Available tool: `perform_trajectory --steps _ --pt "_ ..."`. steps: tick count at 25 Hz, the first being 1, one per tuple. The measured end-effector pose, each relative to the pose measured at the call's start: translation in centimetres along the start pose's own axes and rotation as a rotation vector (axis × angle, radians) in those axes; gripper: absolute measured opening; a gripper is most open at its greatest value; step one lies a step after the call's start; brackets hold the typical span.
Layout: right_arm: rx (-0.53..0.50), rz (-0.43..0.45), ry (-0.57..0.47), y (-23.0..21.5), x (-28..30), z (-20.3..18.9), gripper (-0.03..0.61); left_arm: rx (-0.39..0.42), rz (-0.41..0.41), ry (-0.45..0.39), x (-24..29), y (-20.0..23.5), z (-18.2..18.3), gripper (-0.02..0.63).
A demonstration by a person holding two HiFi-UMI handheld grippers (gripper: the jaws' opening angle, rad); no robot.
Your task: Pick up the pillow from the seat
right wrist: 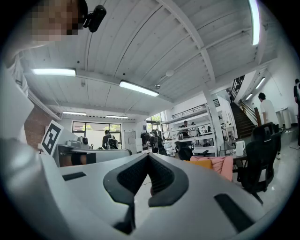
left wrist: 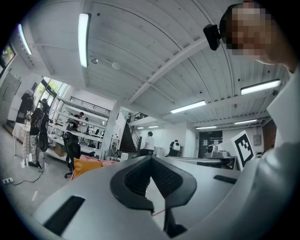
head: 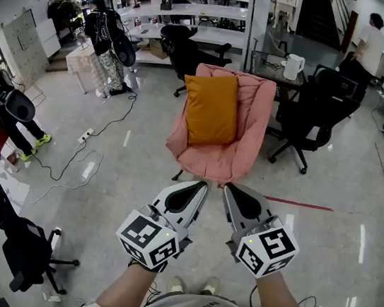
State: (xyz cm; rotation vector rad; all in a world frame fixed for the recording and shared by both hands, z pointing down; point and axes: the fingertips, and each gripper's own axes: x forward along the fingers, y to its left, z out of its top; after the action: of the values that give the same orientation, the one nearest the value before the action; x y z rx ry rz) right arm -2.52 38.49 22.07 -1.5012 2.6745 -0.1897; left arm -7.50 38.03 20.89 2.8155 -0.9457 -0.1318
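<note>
An orange pillow (head: 211,109) leans upright against the back of a pink seat (head: 246,143) straight ahead on the floor. In the head view both grippers are held side by side below the seat's front edge, apart from it. The left gripper (head: 202,184) is shut with nothing between its jaws. The right gripper (head: 228,187) is shut and empty too. The left gripper view tilts up toward the ceiling, with the pillow (left wrist: 85,165) low at the left beside the seat (left wrist: 110,163). In the right gripper view the pillow (right wrist: 202,163) shows partly behind the jaws, in front of the seat (right wrist: 222,166).
Black office chairs stand behind (head: 186,52) and right of the seat (head: 320,108). Another black chair (head: 21,245) is at the lower left. A power strip and cable (head: 83,136) lie on the floor at the left. A white kettle (head: 293,66) sits on a table; people stand far right.
</note>
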Motion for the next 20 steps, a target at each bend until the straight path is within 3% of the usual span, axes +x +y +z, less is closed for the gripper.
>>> perform_trajectory --steps 10,20 --pt "-0.007 -0.005 -0.005 -1.3 -1.1 0.1 0.015 -0.012 0.015 0.008 0.2 -0.3 -0.1 0.009" --pt "0.132 -0.008 -0.088 -5.6 -2.8 0.9 0.016 -0.005 0.122 0.001 0.9 1.3 0.2 0.009"
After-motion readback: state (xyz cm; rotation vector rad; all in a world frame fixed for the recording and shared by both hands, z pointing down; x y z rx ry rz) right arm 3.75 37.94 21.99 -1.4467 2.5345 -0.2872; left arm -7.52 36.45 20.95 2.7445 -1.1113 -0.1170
